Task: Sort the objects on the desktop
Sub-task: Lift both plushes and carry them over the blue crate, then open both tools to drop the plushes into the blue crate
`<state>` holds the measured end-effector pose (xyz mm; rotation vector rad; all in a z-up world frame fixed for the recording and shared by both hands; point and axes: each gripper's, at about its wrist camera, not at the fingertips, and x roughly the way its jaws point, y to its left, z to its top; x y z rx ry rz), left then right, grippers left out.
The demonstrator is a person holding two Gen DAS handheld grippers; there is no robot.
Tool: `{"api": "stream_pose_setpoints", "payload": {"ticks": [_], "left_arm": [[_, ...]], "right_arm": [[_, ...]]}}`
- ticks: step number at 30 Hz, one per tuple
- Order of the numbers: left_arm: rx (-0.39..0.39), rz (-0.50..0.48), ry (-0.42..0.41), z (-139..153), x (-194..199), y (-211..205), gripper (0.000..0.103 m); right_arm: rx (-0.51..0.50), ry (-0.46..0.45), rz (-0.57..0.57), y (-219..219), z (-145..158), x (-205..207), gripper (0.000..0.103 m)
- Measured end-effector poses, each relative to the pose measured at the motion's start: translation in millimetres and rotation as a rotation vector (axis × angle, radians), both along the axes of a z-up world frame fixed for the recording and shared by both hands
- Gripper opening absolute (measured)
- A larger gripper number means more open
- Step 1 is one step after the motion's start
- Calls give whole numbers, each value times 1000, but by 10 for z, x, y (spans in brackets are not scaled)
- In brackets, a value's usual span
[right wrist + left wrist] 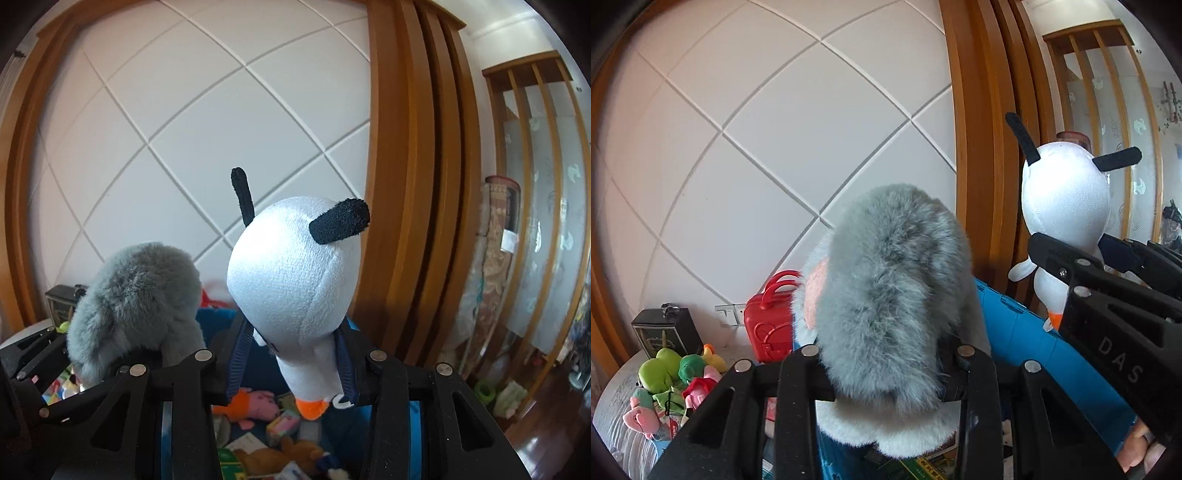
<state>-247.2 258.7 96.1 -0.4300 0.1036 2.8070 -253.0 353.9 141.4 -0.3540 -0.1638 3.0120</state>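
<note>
grey plush: fluffy grey toy [886, 295], held up in the air between my left claw's [886, 373] pads, above the blue bin
white plush: white toy with black ears and orange feet [295, 288], raised over the bin, pinched at the body by my right claw [291, 365]
left claw: clenched on the grey plush, fur bulging out both sides of the jaws
right claw: clenched on the white plush, pads squeezing its narrow lower body
blue bin: blue container [1034, 332] right under both toys
bin contents: orange and pink soft toys [255, 402], brown plush, small boxes, printed cards, all jumbled
red case: small red handled case [768, 317] behind the bin, near the wall
plush pile: green and pink toys [676, 376] heaped on the grey worktop [620, 417], left of the bin
black box: dark box [665, 332] behind the pile
</note>
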Motion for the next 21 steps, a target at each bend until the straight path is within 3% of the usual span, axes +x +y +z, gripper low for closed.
{"api": "stream_pose_setpoints", "payload": {"ticks": [4,14,16,18,21], "left_arm": [[-38,31,-7,-52,-169,306,35],[-68,108,-58,-222,-530,511,41],[-75,128,-62,-230,-567,534,52],[-72,134,-64,-241,-588,510,65],[-64,132,-66,-233,-587,496,68]], "right_arm": [[13,-32,13,287,-118,-335,41],[-9,-73,49,548,-398,-943,42],[-17,-87,65,541,-438,-988,45],[-17,-90,67,579,-454,-1031,62],[-7,-80,83,577,-449,-1040,78]]}}
